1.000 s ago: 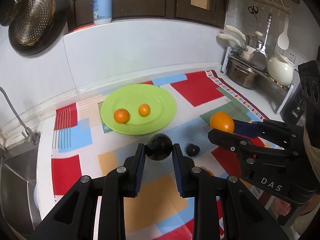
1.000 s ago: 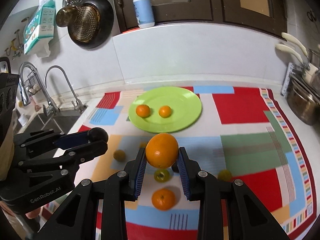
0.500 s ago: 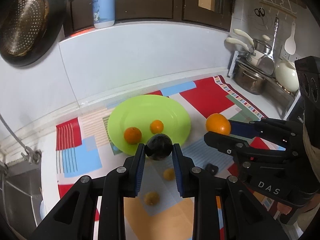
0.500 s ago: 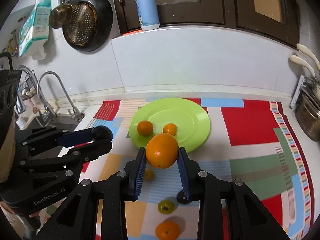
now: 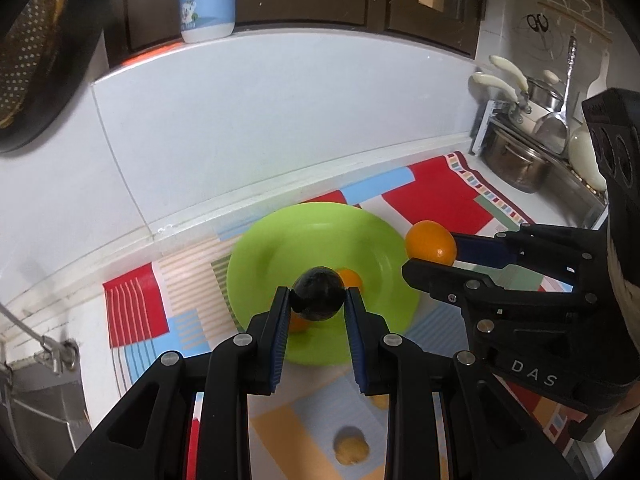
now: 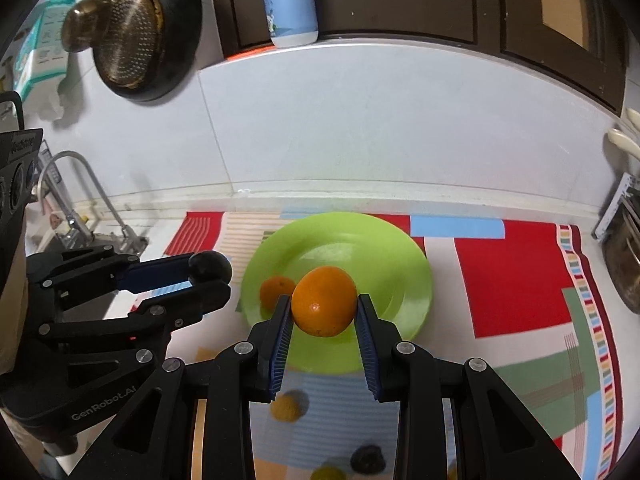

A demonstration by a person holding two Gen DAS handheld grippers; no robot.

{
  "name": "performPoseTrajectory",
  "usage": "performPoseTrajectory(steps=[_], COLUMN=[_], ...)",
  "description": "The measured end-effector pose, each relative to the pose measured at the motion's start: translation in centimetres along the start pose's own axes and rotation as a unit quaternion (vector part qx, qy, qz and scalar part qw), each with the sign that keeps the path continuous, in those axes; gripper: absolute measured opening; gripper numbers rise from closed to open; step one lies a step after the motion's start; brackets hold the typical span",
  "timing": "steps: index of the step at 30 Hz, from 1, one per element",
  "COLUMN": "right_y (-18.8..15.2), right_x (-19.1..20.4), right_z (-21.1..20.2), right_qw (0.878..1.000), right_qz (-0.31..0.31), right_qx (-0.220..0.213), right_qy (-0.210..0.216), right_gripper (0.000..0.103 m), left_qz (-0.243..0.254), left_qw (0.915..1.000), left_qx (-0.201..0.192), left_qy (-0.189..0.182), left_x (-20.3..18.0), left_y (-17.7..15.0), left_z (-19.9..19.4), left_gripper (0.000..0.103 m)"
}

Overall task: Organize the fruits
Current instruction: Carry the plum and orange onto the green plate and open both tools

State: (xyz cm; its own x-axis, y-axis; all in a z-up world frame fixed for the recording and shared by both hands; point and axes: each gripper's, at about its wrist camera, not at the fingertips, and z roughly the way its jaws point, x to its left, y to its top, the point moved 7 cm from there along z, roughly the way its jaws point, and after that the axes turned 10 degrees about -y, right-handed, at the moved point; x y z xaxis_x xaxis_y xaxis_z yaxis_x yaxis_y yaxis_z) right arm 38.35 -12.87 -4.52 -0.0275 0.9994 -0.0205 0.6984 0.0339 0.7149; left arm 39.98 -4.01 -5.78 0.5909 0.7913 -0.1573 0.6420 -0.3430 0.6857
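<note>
My left gripper (image 5: 316,300) is shut on a dark round fruit (image 5: 318,294), held above the near part of the green plate (image 5: 320,240). My right gripper (image 6: 323,308) is shut on a large orange (image 6: 324,300), over the plate's (image 6: 384,264) near half. From the left wrist view the right gripper (image 5: 430,254) and its orange (image 5: 431,242) hang by the plate's right rim. Seen from the right wrist, the left gripper (image 6: 208,274) with the dark fruit (image 6: 210,266) is just left of the plate. Small oranges (image 5: 352,278) (image 6: 276,290) lie on the plate, partly hidden.
A colourful patchwork mat (image 6: 512,272) covers the counter. Loose small fruits lie on it near me: yellowish ones (image 5: 351,446) (image 6: 287,406) and a dark one (image 6: 367,460). A sink and tap (image 6: 80,208) are at the left, pots on a rack (image 5: 520,160) at the right, the tiled wall behind.
Both grippers have moved forward toward the plate with their fruits still held. The plate now sits right under the fingertips, and the loose fruits have dropped toward the lower edge of the views.
</note>
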Motion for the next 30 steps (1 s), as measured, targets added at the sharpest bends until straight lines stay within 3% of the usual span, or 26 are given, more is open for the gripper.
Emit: performPoseTrajectory(steps=[17, 30], right_y=[1.8, 1.0], right_x=[-0.2, -1.2], right_z=[8.9, 12.8], right_qw=[0.997, 0.992], right_qz=[0.018, 0.049], right_qx=[0.078, 0.115], right_qy=[-0.009, -0.006], right_gripper=[0.033, 0.033], left_qz=[-0.02, -0.019], left_qw=[0.9978, 0.996], left_qx=[0.062, 0.085], left_qy=[-0.01, -0.017], left_x=[4.9, 5.5], left_y=[1.0, 0.7], left_z=[7.9, 10.6], left_gripper=[0.027, 0.028])
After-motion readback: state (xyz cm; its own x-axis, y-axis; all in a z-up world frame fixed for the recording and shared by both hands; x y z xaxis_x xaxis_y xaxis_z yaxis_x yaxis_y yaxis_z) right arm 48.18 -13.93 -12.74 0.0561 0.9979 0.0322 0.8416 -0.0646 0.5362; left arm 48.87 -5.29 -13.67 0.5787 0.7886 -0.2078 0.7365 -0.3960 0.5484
